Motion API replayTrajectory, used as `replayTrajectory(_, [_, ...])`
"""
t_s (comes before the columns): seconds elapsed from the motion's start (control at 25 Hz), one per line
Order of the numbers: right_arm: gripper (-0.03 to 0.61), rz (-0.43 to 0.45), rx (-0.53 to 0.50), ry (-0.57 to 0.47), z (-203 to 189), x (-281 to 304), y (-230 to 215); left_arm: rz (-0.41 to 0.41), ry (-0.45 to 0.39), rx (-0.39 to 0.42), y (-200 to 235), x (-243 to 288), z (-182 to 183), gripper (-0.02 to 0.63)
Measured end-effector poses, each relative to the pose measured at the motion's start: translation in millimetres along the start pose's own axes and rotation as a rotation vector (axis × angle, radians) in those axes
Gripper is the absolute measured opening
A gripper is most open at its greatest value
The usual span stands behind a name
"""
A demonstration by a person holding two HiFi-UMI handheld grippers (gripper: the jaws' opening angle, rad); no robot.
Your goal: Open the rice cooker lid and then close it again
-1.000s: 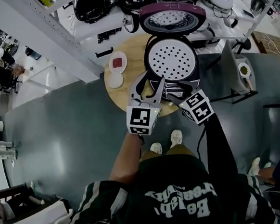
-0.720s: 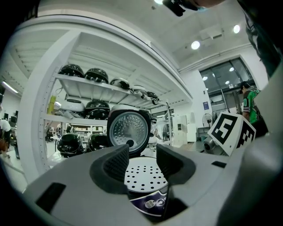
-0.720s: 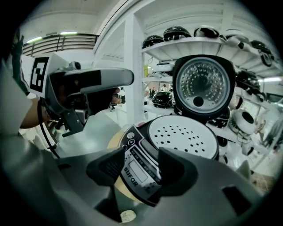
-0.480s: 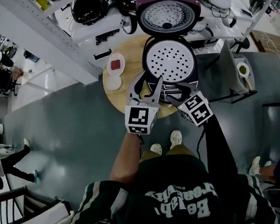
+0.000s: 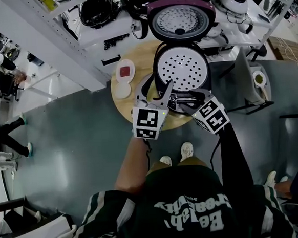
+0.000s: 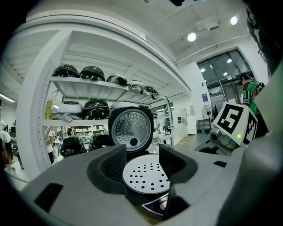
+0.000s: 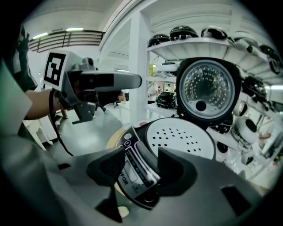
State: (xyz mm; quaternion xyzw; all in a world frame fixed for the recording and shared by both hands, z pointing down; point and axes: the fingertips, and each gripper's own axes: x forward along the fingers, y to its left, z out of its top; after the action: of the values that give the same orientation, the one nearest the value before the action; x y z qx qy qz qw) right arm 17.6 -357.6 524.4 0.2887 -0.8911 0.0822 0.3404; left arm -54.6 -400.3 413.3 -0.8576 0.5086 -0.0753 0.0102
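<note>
Pictured on a round wooden bench (image 5: 140, 60): rice cooker (image 5: 182, 69), lid (image 5: 181, 20) thrown back and standing upright, perforated white inner plate (image 5: 181, 66) exposed. Sharing the bench top to the left, a small white dish (image 5: 126, 68) with something red on it and, just beside it, a plain white disc (image 5: 121, 90). Held level at the cooker's near edge, left gripper (image 5: 157, 88), jaws wide apart and just now opening further, gripping nothing, framing the perforated plate in the left gripper view. Alongside, right gripper (image 5: 184, 102), jaws likewise parted and empty, tilted down over the control panel (image 7: 135, 172) on the cooker's front; contact with the panel impossible to judge. Underfoot, smooth grey floor (image 5: 64, 148). Behind the bench, white shelving (image 5: 93, 28) loaded with dark, rounded appliances and further cookers. At the far left of the head view, other people (image 5: 9, 134) elsewhere in the room. Overhead in the left gripper view, a white ceiling with round lights (image 6: 191, 37), and tall glazed windows (image 6: 221, 79) at the back.
</note>
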Motion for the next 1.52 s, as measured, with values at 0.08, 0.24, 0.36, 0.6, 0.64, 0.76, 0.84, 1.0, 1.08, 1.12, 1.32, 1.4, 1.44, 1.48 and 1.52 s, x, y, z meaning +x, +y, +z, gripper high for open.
replayTrajectory(0.08, [0.245, -0.025, -0.038, -0.012, 9.1, -5.0, -10.7, 0.012, 0.011, 0.009, 7.8, 2.8, 3.8, 0.239])
replayTrajectory(0.24, [0.260, -0.108, -0.081, -0.106, 48.2, -23.7, -44.4, 0.032, 0.045, 0.055, 27.4, 12.3, 12.0, 0.239])
replayTrajectory(0.36, [0.270, -0.164, -0.114, -0.156, 76.0, -42.0, -69.8, 0.018, 0.050, 0.039, 36.6, 20.3, 23.2, 0.239])
replayTrajectory(0.6, [0.276, -0.249, -0.195, -0.237, 131.5, -72.2, -122.5, 0.017, 0.052, 0.135, 54.1, 51.0, 57.0, 0.241])
replayTrajectory(0.64, [0.276, -0.264, -0.208, -0.244, 138.8, -75.9, -130.8, 0.011, 0.047, 0.137, 56.0, 56.3, 62.9, 0.242])
replayTrajectory(0.76, [0.278, -0.311, -0.242, -0.269, 161.6, -87.5, -156.5, -0.009, 0.028, 0.130, 62.2, 72.3, 80.7, 0.244])
replayTrajectory(0.84, [0.280, -0.331, -0.263, -0.283, 177.2, -93.4, -172.4, -0.009, 0.017, 0.138, 69.5, 83.8, 92.5, 0.245])
replayTrajectory(1.0, [0.287, -0.344, -0.291, -0.280, 198.5, -96.9, -204.1, -0.010, 0.013, 0.139, 85.8, 106.8, 113.1, 0.253])
replayTrajectory(1.08, [0.291, -0.347, -0.299, -0.268, 205.4, -96.1, -219.8, -0.023, 0.013, 0.129, 91.4, 118.2, 122.2, 0.253])
replayTrajectory(1.12, [0.293, -0.350, -0.307, -0.261, 209.0, -95.8, -227.0, -0.028, 0.018, 0.133, 93.9, 124.8, 125.5, 0.256])
replayTrajectory(1.32, [0.314, -0.343, -0.344, -0.222, 222.7, -88.9, -253.5, -0.050, 0.065, 0.182, 103.4, 158.6, 135.1, 0.280])
replayTrajectory(1.4, [0.321, -0.333, -0.345, -0.194, 223.6, -84.0, -264.8, -0.055, 0.084, 0.208, 107.2, 170.7, 137.3, 0.293])
replayTrajectory(1.44, [0.322, -0.326, -0.342, -0.183, 223.8, -81.2, -270.0, -0.056, 0.096, 0.221, 109.3, 176.6, 137.3, 0.295])
replayTrajectory(1.48, [0.322, -0.320, -0.339, -0.173, 223.4, -78.1, -274.9, -0.054, 0.111, 0.234, 111.6, 182.5, 136.4, 0.301])
replayTrajectory(1.52, [0.323, -0.317, -0.337, -0.161, 222.3, -74.8, -279.5, -0.048, 0.127, 0.248, 113.9, 188.3, 134.5, 0.302])
